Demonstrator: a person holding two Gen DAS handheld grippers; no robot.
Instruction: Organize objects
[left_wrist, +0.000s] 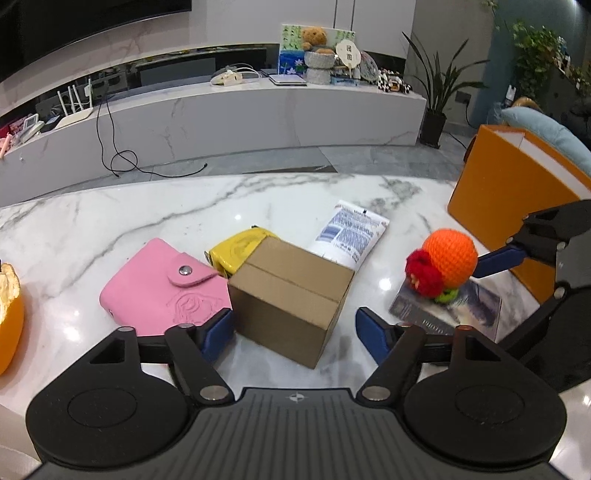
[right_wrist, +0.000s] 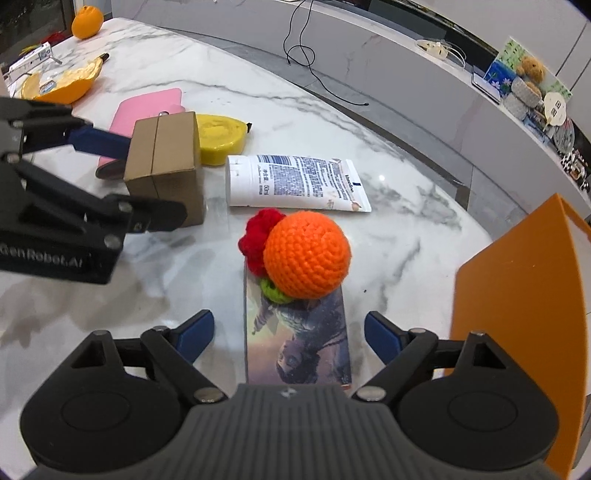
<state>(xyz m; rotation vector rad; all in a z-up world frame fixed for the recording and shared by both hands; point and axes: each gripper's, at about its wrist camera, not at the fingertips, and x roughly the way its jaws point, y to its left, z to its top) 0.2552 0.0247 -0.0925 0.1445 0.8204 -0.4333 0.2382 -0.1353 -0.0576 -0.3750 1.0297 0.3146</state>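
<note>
A small cardboard box (left_wrist: 291, 295) (right_wrist: 166, 162) lies on the marble table (left_wrist: 147, 221). My left gripper (left_wrist: 295, 332) (right_wrist: 155, 181) straddles it, open; a gap shows at the right pad. A crocheted orange ball (right_wrist: 306, 254) (left_wrist: 448, 258) with red and green bits rests on the far end of a picture card (right_wrist: 299, 339) (left_wrist: 447, 306). My right gripper (right_wrist: 288, 332) hangs open over the card's near end, one finger on each side, touching nothing. In the left wrist view one of its blue fingers (left_wrist: 498, 256) reaches beside the ball.
Behind the box lie a pink wallet (left_wrist: 159, 288) (right_wrist: 147, 107), a yellow tape measure (left_wrist: 236, 251) (right_wrist: 218, 142) and a white tube (left_wrist: 351, 232) (right_wrist: 295, 181). An orange container (left_wrist: 509, 206) (right_wrist: 517, 295) stands at the right. Orange peel (right_wrist: 62, 86) and a whole orange (right_wrist: 86, 22) sit far left.
</note>
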